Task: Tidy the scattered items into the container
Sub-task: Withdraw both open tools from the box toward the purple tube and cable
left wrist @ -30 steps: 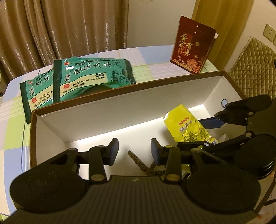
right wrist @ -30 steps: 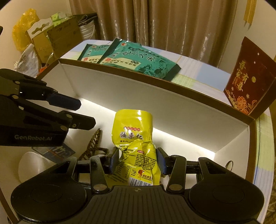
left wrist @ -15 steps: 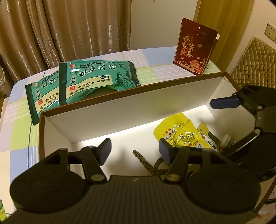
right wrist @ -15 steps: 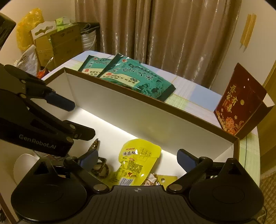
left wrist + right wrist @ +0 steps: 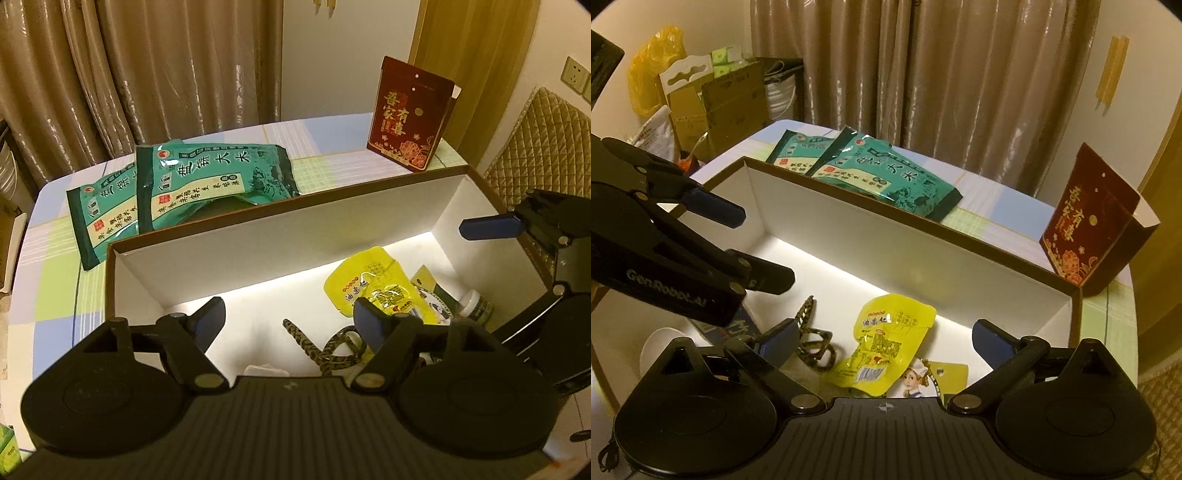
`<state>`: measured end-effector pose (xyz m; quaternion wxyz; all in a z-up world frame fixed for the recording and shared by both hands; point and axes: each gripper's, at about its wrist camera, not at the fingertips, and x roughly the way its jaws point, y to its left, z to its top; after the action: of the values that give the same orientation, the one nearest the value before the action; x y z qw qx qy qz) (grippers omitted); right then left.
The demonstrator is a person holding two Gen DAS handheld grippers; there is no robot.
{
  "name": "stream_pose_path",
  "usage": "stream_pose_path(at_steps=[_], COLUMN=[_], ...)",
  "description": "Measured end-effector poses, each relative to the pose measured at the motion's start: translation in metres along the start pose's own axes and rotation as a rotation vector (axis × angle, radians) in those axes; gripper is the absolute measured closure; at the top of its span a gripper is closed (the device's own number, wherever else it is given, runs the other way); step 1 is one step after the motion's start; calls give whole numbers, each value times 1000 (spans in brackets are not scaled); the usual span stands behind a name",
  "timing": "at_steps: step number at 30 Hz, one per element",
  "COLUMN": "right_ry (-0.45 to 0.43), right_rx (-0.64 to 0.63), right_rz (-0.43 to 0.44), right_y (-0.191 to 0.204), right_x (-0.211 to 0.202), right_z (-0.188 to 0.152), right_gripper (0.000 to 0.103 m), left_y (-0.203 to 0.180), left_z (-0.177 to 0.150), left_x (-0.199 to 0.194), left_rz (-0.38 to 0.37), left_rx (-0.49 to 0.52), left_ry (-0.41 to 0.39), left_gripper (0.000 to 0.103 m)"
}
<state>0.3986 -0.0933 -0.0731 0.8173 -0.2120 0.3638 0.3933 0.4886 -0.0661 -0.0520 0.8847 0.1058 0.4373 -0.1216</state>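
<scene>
Through my left wrist camera, my left gripper [image 5: 288, 319] hangs over the white box [image 5: 258, 236] with its jaws apart and nothing between them; they have just been opening. Below it lie a braided cord [image 5: 325, 350], a yellow snack pouch [image 5: 373, 284] and a small bottle [image 5: 474, 304], all inside the box. Two green rice bags [image 5: 207, 181] lie overlapping on the table [image 5: 55, 288] behind the far wall, and a red pouch [image 5: 408, 114] stands upright near the box's far corner.

Through my right wrist camera, my right gripper [image 5: 882, 338] is spread wide and empty, having just opened, with the yellow pouch lying flat just beneath. The rice bags look dense, floppy and slick, so I judge they will sag; I would pinch the top bag at its sealed edge nearest the box. The red pouch seems light and stiff enough to take by its top edge.
</scene>
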Motion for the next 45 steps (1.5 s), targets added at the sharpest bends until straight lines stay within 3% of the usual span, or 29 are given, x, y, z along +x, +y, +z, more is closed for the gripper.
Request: stream_pose_path(at_steps=[19,35,45], right_ry=[-71,-218,-263], right_rx=[78,168,176], right_rz=[16,3,20], right_y=[12,37,53], right_x=[-72,-144,-171], right_z=[-24,-72,-86], right_gripper=[2,2,2], left_y=[-14,-24,-36], left_z=[-26,-83,-112], left_x=[-77,-168,-198], left_rz=[4,87,100], left_rx=[-15,-66,-77], left_ry=[-76,-186,-220], left_gripper=[25,8,5])
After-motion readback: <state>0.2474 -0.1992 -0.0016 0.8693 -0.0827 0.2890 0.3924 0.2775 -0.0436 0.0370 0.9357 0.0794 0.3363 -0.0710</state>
